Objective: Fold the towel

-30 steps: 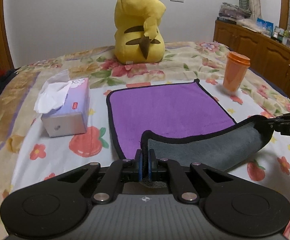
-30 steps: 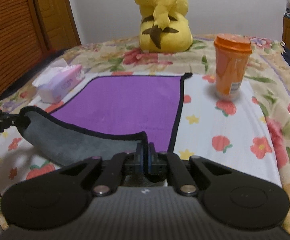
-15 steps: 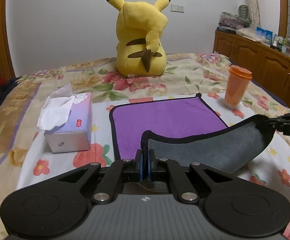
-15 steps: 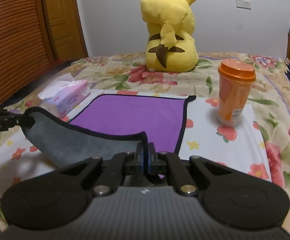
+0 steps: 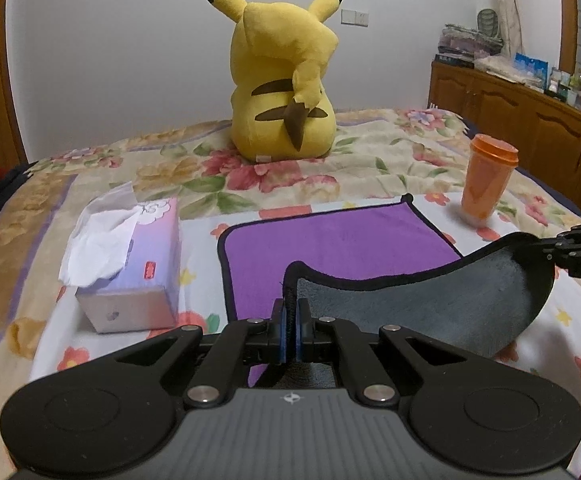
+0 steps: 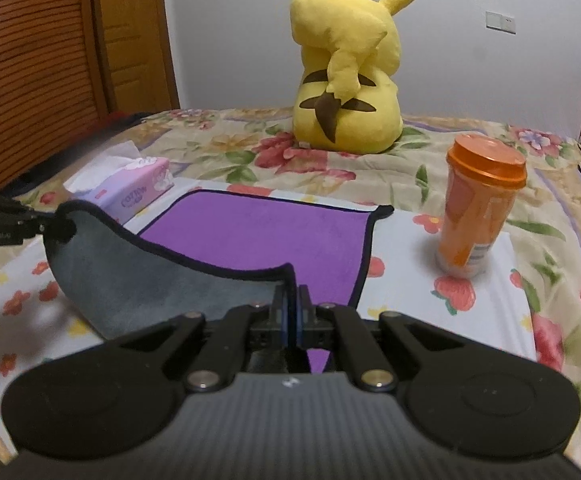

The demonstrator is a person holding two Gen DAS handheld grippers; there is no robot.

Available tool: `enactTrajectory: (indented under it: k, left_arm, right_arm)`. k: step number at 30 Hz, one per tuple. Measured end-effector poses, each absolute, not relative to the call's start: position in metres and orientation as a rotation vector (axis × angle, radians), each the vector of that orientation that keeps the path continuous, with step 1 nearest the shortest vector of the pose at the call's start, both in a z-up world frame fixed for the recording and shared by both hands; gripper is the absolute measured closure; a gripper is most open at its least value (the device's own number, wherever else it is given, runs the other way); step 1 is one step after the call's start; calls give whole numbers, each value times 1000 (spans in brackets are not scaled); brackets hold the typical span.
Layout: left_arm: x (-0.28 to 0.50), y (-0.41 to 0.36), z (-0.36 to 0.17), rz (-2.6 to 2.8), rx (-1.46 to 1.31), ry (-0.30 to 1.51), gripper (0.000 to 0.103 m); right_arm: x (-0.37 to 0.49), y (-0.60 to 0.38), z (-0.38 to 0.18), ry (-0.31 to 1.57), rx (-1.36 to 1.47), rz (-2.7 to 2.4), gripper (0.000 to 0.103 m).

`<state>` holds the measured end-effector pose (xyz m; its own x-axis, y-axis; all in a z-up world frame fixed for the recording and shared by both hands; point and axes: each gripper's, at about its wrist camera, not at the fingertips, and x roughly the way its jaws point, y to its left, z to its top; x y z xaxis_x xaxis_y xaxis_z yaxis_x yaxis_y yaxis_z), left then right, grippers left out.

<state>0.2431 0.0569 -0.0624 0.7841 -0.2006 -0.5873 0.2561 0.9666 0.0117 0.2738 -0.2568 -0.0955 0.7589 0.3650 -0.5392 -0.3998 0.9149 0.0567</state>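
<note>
The towel (image 5: 330, 244) is purple on top, grey beneath, with a black border, and lies on the flowered bed; it also shows in the right wrist view (image 6: 258, 232). Its near edge is lifted off the bed, showing the grey underside (image 5: 430, 304). My left gripper (image 5: 289, 322) is shut on the near left corner. My right gripper (image 6: 289, 312) is shut on the near right corner. Each gripper shows at the edge of the other's view, the right gripper (image 5: 546, 246) and the left gripper (image 6: 44, 222), with the raised edge sagging between them.
A tissue box (image 5: 130, 264) stands left of the towel, close to its edge. An orange lidded cup (image 6: 478, 208) stands right of it. A yellow plush toy (image 5: 286, 84) sits behind. A wooden cabinet (image 5: 530, 132) runs along the right wall, wooden doors (image 6: 50, 60) on the left.
Both grippers have risen and drawn back with the towel's near corners. More of the grey underside hangs in the air and less purple lies flat.
</note>
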Motion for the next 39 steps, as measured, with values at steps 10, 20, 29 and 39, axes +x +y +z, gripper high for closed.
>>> enactTrajectory:
  k: [10, 20, 29, 39]
  left_arm:
    - [263, 50, -55, -257, 100, 586, 96]
    - [283, 49, -43, -256, 84, 546, 96]
    - [309, 52, -39, -237, 81, 512, 96]
    - [341, 48, -41, -221, 90, 505, 96]
  right_arm:
    - [293, -254, -93, 552, -84, 429, 99]
    - [313, -255, -79, 499, -77, 406, 99]
    - [342, -256, -78, 497, -46, 399, 99]
    - [371, -254, -76, 474, -50, 381, 99]
